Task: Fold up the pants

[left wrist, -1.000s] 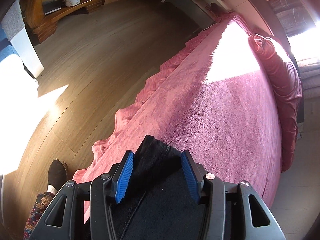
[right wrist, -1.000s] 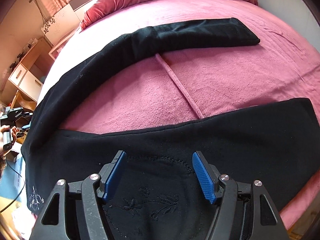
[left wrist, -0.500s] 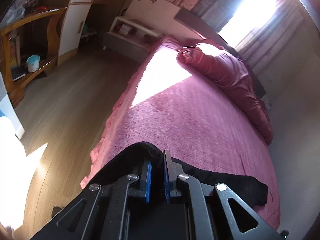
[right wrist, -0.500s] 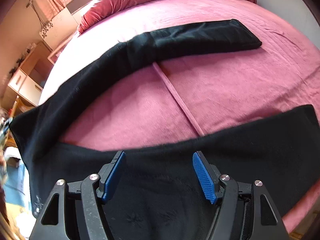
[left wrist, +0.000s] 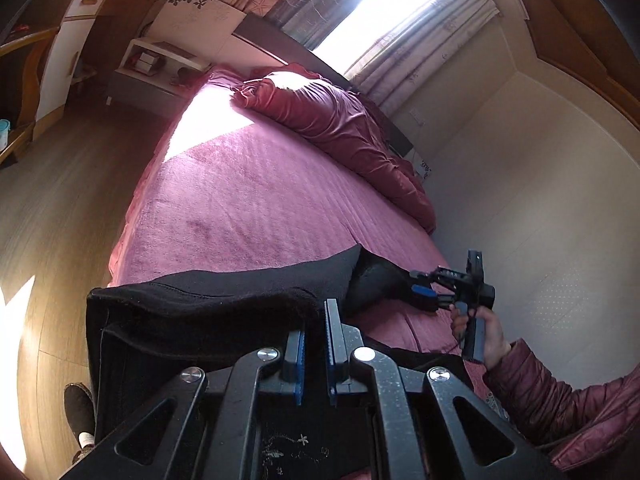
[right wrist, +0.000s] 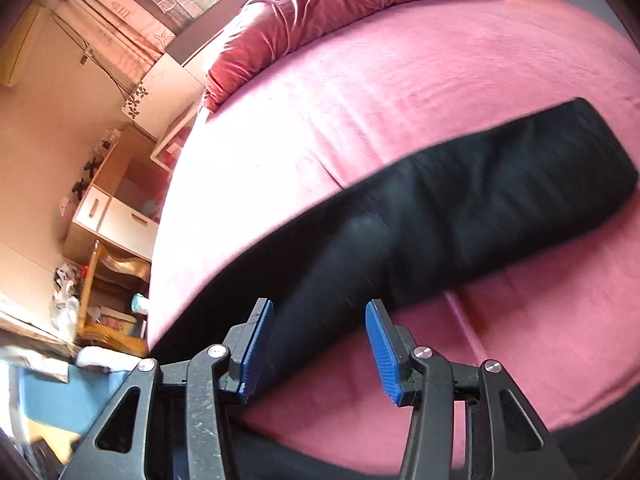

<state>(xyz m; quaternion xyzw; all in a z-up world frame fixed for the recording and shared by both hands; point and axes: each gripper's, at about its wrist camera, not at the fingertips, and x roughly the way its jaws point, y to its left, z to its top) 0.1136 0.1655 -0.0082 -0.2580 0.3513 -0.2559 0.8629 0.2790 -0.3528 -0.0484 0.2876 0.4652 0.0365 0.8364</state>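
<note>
Black pants (left wrist: 224, 300) lie across a pink bedspread (left wrist: 248, 200), one leg stretching toward the far side of the bed. The left gripper (left wrist: 314, 344) is clamped on the pants' waistband edge, holding it lifted above the bed. The right gripper (right wrist: 318, 344), held by a hand (left wrist: 484, 332) in a maroon quilted sleeve (left wrist: 560, 408), has just been closing; a pant leg sits between its blue pads (right wrist: 380, 348), not visibly pinched.

You see black pants (left wrist: 224, 300) with pale floral embroidery, a pink bed (left wrist: 248, 208), blue pads (right wrist: 380, 344), and a maroon quilted sleeve (left wrist: 560, 404).
</note>
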